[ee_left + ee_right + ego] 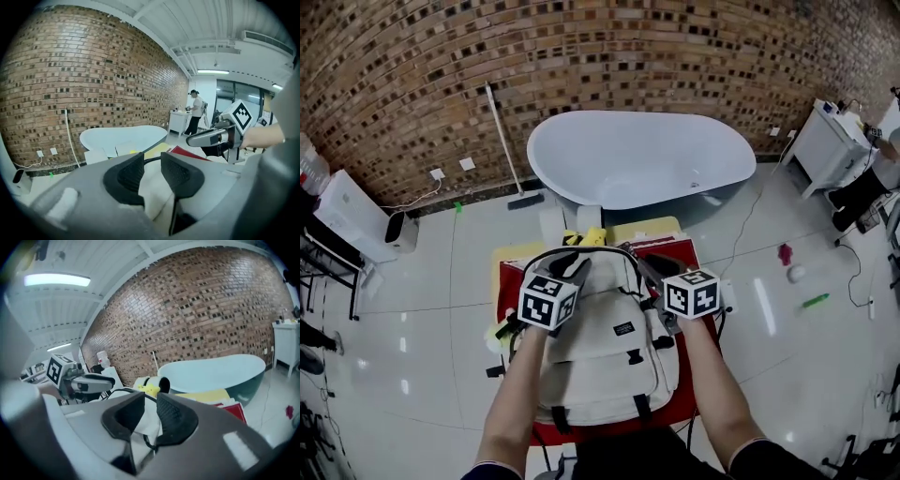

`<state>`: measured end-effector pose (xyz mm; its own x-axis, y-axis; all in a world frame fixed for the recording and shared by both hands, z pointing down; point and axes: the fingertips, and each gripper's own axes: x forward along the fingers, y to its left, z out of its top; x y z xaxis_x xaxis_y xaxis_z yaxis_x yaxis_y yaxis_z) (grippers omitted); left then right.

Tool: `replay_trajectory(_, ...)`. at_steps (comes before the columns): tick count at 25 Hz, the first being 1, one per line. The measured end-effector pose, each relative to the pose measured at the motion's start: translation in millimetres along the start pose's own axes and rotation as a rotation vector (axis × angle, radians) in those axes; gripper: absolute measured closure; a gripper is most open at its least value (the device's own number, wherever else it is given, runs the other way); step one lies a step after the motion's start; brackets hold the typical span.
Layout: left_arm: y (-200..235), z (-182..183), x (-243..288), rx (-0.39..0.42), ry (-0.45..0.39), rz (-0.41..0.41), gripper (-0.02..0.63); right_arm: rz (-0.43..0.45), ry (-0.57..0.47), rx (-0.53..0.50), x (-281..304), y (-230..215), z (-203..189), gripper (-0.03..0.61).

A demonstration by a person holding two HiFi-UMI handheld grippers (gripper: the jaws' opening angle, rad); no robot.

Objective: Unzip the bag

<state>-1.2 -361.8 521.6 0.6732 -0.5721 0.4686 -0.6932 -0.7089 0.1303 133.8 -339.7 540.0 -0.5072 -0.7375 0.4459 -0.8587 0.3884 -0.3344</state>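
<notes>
1. Head view: a cream woven-fabric backpack [609,352] with black webbing straps lies flat on a red-covered table [692,251], its top end turned away from the person
2. The left gripper [578,269] and the right gripper [645,269] hang over that top end, on either side of the bag's arched black carry handle [581,249]
3. Left gripper view: the ribbed black pads [129,176] stand apart with a narrow gap. Cream cloth shows beyond it and nothing is pinched
4. Right gripper view: the jaws are likewise apart. A fold of pale cloth and a thin black cord lie in the gap, and the pads [176,416] do not appear to press on them
5. Step in hand, as judged: finding a hold at the zip. The pull tab cannot be made out, nor whether the zip has been drawn at all
6. Next move, as judged: one gripper pins the cloth beside the track, while the other closes on the small tab and draws it round the curve
7. The soft fabric is likely to buckle unless it is held taut
</notes>
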Motion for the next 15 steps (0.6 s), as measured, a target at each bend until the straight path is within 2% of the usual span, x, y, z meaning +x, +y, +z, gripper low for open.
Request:
replay_trajectory(5, -17.2, 28.6, -45.0, -0.079, -0.139, 0.005, 0.500, 0.061, -0.131, -0.141, -24.4, 54.6, 44.4, 0.569)
replay_trajectory(9, -27.5, 47.2, -78.8, -0.083, -0.221, 0.018, 0.500, 0.118, -0.227, -0.244, -38.5, 102.6, 70.8, 0.571)
replay_trajectory(13, -38.5, 66.2, -114.6, -0.095, -0.307, 0.041, 0.503, 0.178, -0.277, -0.301, -51.3, 145.1, 81.4, 0.571)
replay_trajectory(15, -45.0, 76.1, -129.9, -0.075, -0.349, 0.052, 0.531, 0.209, -0.296, -0.319, -56.2, 161.4, 87.1, 0.572)
